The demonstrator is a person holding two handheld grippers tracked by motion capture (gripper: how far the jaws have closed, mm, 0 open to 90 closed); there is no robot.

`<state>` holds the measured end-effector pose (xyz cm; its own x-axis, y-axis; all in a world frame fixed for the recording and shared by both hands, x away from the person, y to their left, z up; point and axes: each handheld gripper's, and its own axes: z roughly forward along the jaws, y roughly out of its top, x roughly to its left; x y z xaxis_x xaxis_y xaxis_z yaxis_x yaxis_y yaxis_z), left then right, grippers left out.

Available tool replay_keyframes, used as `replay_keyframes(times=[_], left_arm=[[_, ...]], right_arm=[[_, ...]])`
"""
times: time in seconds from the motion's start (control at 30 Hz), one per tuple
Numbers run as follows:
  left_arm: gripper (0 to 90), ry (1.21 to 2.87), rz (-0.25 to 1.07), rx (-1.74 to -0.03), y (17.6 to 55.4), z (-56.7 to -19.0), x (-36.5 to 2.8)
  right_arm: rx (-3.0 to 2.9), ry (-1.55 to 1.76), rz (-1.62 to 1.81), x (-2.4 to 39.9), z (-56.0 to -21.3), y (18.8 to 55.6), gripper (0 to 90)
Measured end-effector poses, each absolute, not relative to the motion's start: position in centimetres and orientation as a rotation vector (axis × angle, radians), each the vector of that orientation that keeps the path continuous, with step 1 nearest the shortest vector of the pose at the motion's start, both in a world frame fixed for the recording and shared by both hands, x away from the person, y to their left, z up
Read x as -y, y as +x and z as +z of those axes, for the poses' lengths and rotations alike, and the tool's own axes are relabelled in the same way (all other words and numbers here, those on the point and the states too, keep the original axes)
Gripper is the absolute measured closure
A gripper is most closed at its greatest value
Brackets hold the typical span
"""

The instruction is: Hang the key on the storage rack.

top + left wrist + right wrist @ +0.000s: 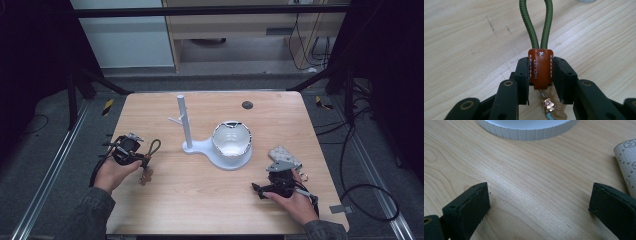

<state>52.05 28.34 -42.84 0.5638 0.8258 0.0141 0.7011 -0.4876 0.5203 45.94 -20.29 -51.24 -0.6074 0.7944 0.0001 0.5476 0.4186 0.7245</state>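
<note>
A key fob with a brown leather tab (540, 68) and a green cord loop (536, 22) sits in my left gripper (540, 65), whose jaws are shut on the tab's sides. A small charm (548, 105) dangles below the tab. In the high view the left gripper (145, 159) rests at the table's left, and the cord loop (155, 146) points right towards a white stand (187, 131). My right gripper (272, 181) lies low at the front right, jaws wide open with nothing between them (539, 197).
The white stand has an upright post with short pegs and a round ribbed base (527, 128) carrying a white bowl (231, 138). A pale patterned pouch (284, 156) lies just beyond the right gripper. A dark round mark (247, 105) sits near the wooden table's (200, 195) far edge.
</note>
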Motion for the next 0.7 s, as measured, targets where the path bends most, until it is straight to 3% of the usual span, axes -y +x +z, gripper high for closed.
replay_keyframes(times=[0.7], left_arm=[[66.2, 2.185, 0.486, -1.099, 48.7, -39.3, -27.8]], right_arm=[[-2.335, 1.154, 1.001, 20.3, -51.2, 45.9, 3.0]])
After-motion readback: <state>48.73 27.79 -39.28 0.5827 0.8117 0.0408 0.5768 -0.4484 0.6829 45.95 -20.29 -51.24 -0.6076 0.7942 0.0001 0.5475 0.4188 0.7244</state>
